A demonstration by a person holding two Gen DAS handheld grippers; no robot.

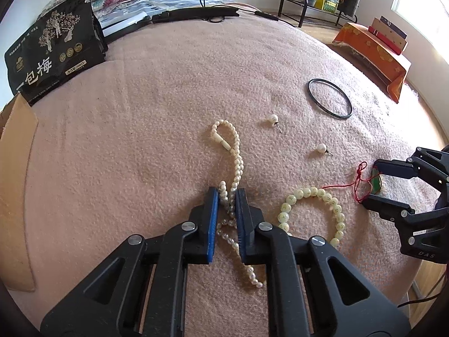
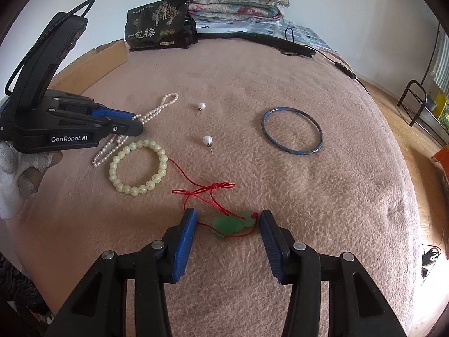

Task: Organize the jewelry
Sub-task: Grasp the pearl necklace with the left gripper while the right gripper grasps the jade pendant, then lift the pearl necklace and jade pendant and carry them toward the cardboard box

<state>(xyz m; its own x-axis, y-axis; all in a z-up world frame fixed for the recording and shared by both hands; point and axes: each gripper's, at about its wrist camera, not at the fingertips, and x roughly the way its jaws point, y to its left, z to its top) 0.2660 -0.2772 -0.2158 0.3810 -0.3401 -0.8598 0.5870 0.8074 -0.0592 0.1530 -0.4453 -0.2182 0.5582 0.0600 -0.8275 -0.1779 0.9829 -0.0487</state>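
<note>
A white pearl necklace (image 1: pixel 235 157) lies on the pink blanket (image 1: pixel 140 154). My left gripper (image 1: pixel 227 196) is shut on its strands; it also shows in the right wrist view (image 2: pixel 134 122). My right gripper (image 2: pixel 227 219) is open, its fingers on either side of a green jade pendant (image 2: pixel 228 224) on a red cord (image 2: pixel 204 189), not touching it. A pale green bead bracelet (image 2: pixel 137 167) lies between the grippers. Two pearl stud earrings (image 2: pixel 201 106) (image 2: pixel 207 140) and a dark blue bangle (image 2: pixel 291 130) lie farther out.
A black snack bag (image 2: pixel 157 25) and folded quilts (image 2: pixel 235 0) stand at the blanket's far edge, with a black cable and bar (image 2: pixel 280 42). Cardboard (image 2: pixel 92 64) lies along the left edge. An orange-covered box (image 1: pixel 373 53) and a metal rack (image 1: pixel 308 5) stand on the floor.
</note>
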